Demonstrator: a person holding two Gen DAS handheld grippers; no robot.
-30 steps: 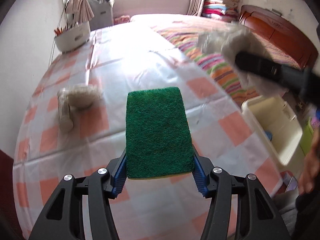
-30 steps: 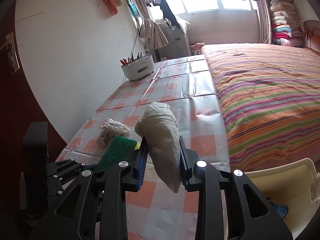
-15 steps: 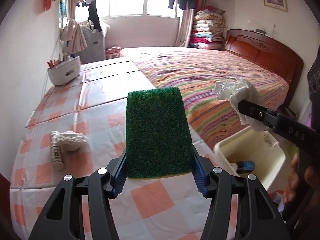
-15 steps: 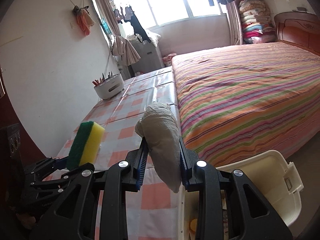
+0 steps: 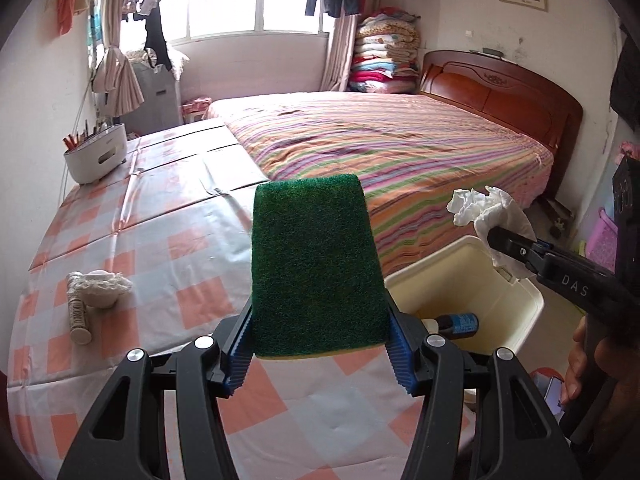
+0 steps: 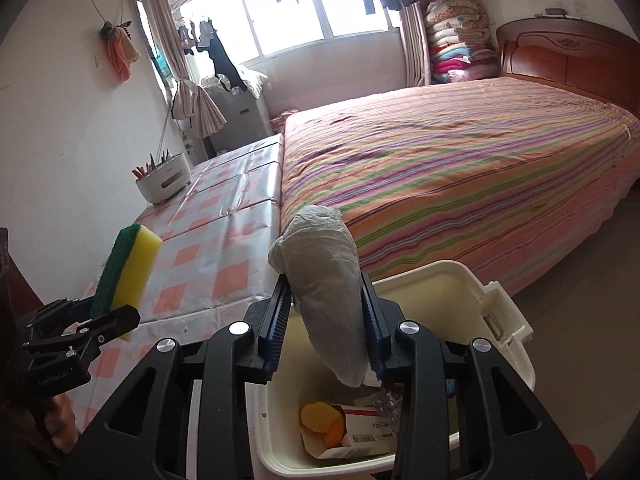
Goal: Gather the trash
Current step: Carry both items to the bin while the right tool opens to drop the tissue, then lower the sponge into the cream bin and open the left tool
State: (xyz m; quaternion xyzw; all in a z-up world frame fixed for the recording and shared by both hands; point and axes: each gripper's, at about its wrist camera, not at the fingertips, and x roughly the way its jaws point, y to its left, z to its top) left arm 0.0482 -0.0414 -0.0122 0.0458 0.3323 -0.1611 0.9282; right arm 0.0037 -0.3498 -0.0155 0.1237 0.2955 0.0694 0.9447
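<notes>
The cream bin (image 6: 504, 320) standing on the floor between the surface (image 5: 132, 240) and the striped bed (image 5: 400, 148) is the landmark here, and both pairs of tongs are arranged around it. The right tongs (image 6: 326, 322) are clenched on a crumpled wad of white tissue (image 6: 324, 276), pinched at its middle so that the lower end hangs straight over the bin's open mouth; held there, a simple release should drop it inside. The bin already contains an orange scrap (image 6: 318, 416), a small cardboard box (image 6: 364, 428) and, seen from the left wrist view, a dark bottle (image 5: 460, 322) lying at the bottom.

The left tongs (image 5: 320, 354) grasp a sponge (image 5: 316, 268) by its two long edges, green scouring face up and yellow foam beneath. It sits just to the surface side of the bin, above the checked cloth and not yet over the opening, probably waiting its turn so the two tools do not crowd the same gap.

Farther from the bin, on the surface, lie a second tissue wad (image 5: 102, 288) and a small bottle (image 5: 78, 312) on its side, touching each other; these look like the remaining trash. A white utensil holder (image 5: 96, 158) stands at the far end of the surface, well apart from the bin, and seems not to be rubbish.
</notes>
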